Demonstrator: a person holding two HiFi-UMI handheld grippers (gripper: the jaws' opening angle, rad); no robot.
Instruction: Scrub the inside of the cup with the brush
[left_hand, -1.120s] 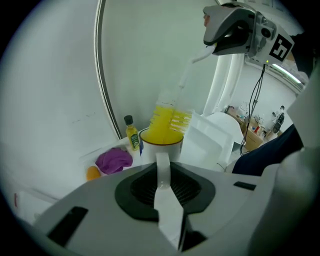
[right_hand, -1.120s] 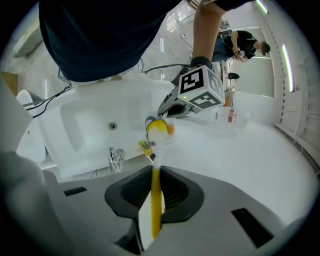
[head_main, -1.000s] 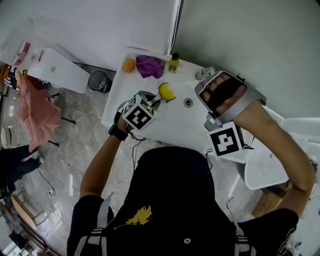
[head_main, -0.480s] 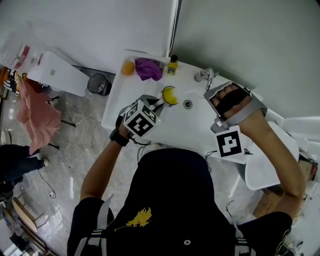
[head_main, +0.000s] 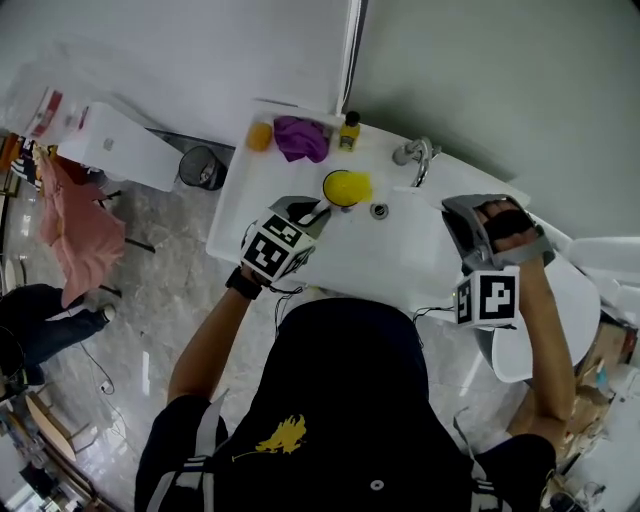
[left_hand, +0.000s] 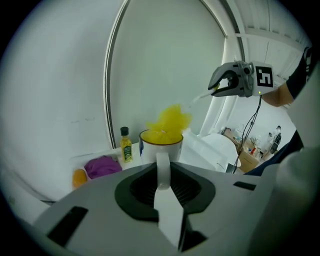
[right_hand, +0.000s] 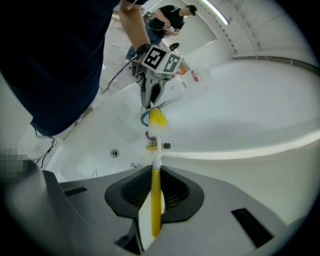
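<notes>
A white cup (left_hand: 161, 145) with a yellow inside sits in my left gripper (left_hand: 162, 186), which is shut on the cup's white handle (left_hand: 162, 167). In the head view the cup (head_main: 340, 190) hangs over the sink, just ahead of the left gripper (head_main: 308, 213). The brush's fluffy yellow head (left_hand: 170, 121) sits in the cup's mouth and sticks up above the rim. My right gripper (right_hand: 154, 200) is shut on the brush's yellow handle (right_hand: 155, 192). That gripper (head_main: 462, 216) is off to the right of the sink, apart from the cup.
The white sink (head_main: 400, 250) has a drain (head_main: 378, 210) and a chrome faucet (head_main: 418, 153) at its back. On the back left ledge lie a purple cloth (head_main: 300, 137), an orange ball (head_main: 259, 135) and a small yellow bottle (head_main: 349, 128). A dark bin (head_main: 200, 162) stands on the floor.
My right gripper has drawn back to the right and nearer me, away from the faucet. The fluffy brush head now shows at the cup's mouth. The left gripper has hardly moved.
</notes>
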